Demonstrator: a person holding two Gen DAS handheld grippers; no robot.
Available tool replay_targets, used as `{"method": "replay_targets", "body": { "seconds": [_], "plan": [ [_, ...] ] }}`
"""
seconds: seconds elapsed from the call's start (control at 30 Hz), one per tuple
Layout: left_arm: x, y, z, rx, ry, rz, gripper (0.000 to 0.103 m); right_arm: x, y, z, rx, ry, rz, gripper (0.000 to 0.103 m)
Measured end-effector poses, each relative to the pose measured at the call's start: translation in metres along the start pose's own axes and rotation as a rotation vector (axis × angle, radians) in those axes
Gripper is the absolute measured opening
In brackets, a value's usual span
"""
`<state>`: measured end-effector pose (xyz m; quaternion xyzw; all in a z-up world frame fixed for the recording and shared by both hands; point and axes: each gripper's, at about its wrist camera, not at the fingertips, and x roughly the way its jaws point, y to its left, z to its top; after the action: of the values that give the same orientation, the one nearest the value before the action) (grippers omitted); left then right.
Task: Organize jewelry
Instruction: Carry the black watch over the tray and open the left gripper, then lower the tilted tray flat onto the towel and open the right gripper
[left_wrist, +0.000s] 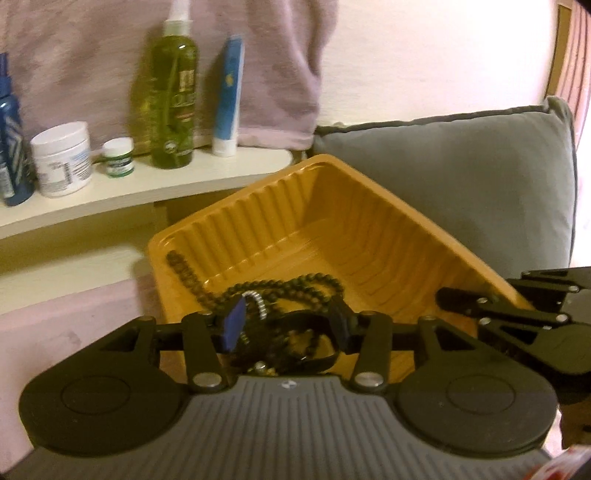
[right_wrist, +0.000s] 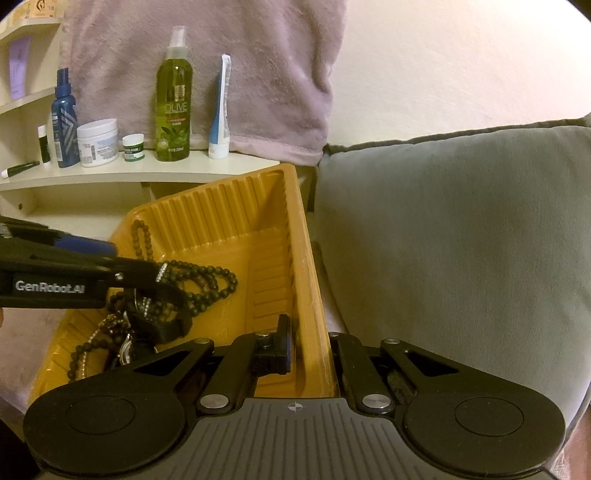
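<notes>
Dark beads (left_wrist: 295, 291) lie heaped with a black strap (left_wrist: 314, 360) in the near corner of an orange ribbed tray (left_wrist: 332, 221); one strand trails up the tray's left wall. Left gripper (left_wrist: 286, 326) hangs over the heap, jaws apart, beads and strap between them, pads not pressing. Right gripper (right_wrist: 310, 350) is clamped on the tray's right wall, jaws together on the rim. Tray is tilted against a grey cushion (right_wrist: 461, 240). Behind: a shelf (right_wrist: 147, 173) with a green bottle (right_wrist: 173, 110), blue tube (right_wrist: 221, 110), white jar (right_wrist: 98, 142). Pink towel (right_wrist: 240, 55) hangs above.
</notes>
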<state>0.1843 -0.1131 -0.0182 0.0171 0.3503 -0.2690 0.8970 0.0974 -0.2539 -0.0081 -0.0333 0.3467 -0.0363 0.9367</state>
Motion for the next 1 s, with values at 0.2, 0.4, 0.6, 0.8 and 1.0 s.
{"method": "replay_targets", "body": {
  "seconds": [0.2, 0.4, 0.6, 0.8, 1.0],
  "plan": [
    [-0.007, 0.012, -0.006, -0.021, -0.004, 0.047, 0.045, 0.001, -0.003, 0.0, 0.01, 0.006, 0.006, 0.006],
    [-0.017, 0.023, -0.007, -0.032, -0.02, 0.091, 0.045, 0.008, -0.013, -0.004, 0.054, 0.021, 0.04, 0.006],
    [-0.026, 0.034, -0.011, -0.05, -0.032, 0.137, 0.047, 0.025, -0.039, -0.015, 0.155, 0.071, 0.128, 0.006],
    [-0.036, 0.042, -0.018, -0.081, -0.046, 0.159, 0.052, 0.037, -0.049, -0.025, 0.163, 0.077, 0.172, 0.006],
    [-0.044, 0.048, -0.025, -0.101, -0.048, 0.188, 0.057, 0.041, -0.052, -0.032, 0.172, 0.077, 0.22, 0.006]
  ]
}}
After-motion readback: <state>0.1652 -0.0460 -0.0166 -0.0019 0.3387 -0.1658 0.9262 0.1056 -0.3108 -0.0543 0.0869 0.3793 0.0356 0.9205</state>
